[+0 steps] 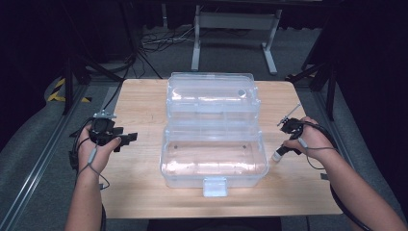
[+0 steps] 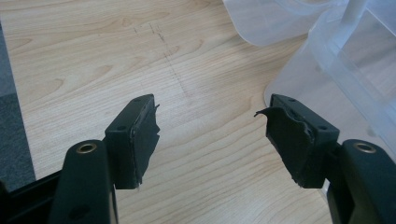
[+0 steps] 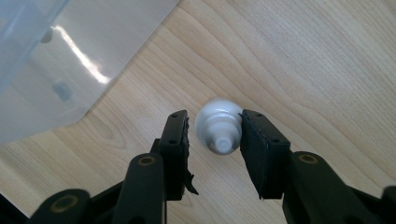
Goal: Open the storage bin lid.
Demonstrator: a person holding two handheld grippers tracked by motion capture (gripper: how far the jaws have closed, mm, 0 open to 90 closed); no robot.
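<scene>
A small white rounded piece (image 3: 218, 128) with a stepped stub lies on the wooden table (image 1: 139, 168), right of the clear box, and sits between the jaws of my right gripper (image 3: 214, 123). One pad touches its side and the other stands a little off it. In the high view the white piece (image 1: 277, 155) lies just below my right gripper (image 1: 282, 150), which points down at it. My left gripper (image 1: 127, 139) hovers left of the box, open and with nothing in it. In its own view, the left gripper (image 2: 210, 135) has bare wood between the jaws.
A large clear plastic box (image 1: 165, 159) stands mid-table with its lid (image 1: 211, 103) thrown back and a latch (image 1: 215, 186) at the front. The box's corner (image 2: 345, 70) is near the left jaws and its wall (image 3: 56, 70) near the right. Cables trail from both hands.
</scene>
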